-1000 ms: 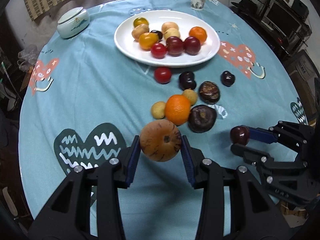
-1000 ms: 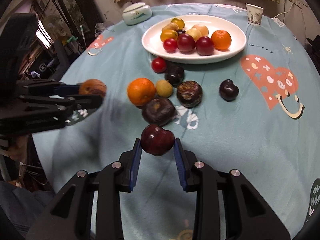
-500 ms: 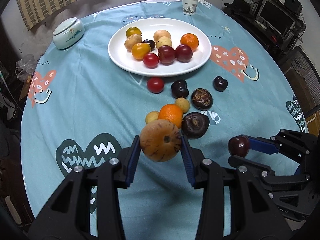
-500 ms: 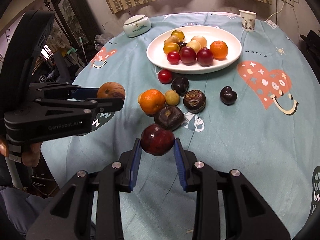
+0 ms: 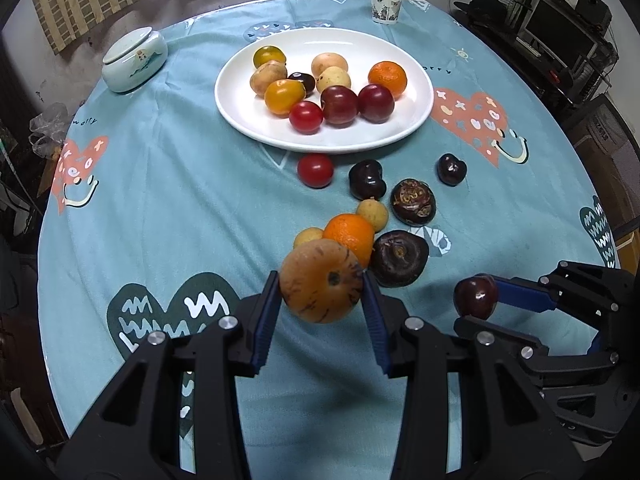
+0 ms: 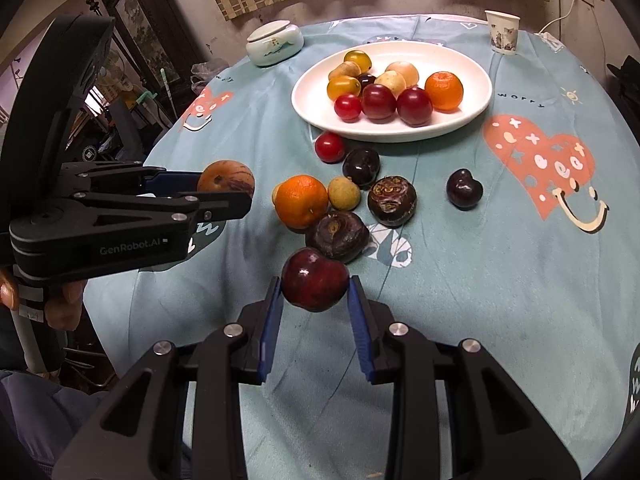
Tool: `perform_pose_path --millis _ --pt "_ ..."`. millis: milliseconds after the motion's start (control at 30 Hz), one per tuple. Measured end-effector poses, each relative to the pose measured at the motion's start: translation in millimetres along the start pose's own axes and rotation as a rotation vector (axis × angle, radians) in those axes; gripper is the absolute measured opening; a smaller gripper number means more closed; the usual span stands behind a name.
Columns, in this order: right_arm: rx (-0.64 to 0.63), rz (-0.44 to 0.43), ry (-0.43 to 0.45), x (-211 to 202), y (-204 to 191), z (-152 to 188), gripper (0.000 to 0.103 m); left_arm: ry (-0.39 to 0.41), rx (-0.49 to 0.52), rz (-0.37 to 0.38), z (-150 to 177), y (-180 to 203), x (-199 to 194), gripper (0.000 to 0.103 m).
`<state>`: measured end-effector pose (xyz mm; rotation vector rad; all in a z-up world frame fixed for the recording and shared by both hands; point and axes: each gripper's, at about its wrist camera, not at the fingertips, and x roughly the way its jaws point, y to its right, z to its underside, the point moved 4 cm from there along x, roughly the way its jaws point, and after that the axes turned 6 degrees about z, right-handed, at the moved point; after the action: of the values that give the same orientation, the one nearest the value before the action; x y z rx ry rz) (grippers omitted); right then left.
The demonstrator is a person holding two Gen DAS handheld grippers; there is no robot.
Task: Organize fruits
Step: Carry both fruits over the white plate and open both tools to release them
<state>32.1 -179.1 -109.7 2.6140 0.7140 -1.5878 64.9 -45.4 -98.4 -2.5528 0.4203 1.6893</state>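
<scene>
My left gripper is shut on a round brown-orange speckled fruit, held above the table's near side. My right gripper is shut on a dark red plum, also lifted off the cloth. Each gripper shows in the other's view: the plum at the right, the brown fruit at the left. A white plate at the back holds several fruits. On the cloth before it lie an orange, a red tomato, dark plums and two dark wrinkled fruits.
A lidded ceramic jar stands at the back left and a paper cup at the back right. The round table has a blue patterned cloth. Shelves with electronics stand beyond the right edge. A hand grips the left tool.
Both grippers have lifted and drawn back from the plate with their fruits still gripped, so the plate and loose fruits now sit lower in both views. No fruit on the table has moved.
</scene>
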Motion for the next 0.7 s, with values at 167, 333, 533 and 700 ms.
perform_pose_path --millis 167,333,533,700 --pt "-0.004 -0.006 -0.002 3.9 5.1 -7.7 0.033 0.0 -0.005 -0.001 -10.7 -2.3 4.4 0.041" --pt "-0.025 0.023 0.057 -6.4 19.8 -45.5 0.033 0.052 -0.026 -0.003 -50.2 -13.5 -1.2 0.041" --pt "-0.038 0.083 0.176 -16.1 43.1 -121.4 0.033 0.142 -0.038 -0.006 -118.3 -20.8 -6.3 0.042" --pt "-0.026 0.126 0.178 11.7 62.0 -174.5 0.033 0.144 -0.055 -0.037 -164.2 -25.4 17.2 0.042"
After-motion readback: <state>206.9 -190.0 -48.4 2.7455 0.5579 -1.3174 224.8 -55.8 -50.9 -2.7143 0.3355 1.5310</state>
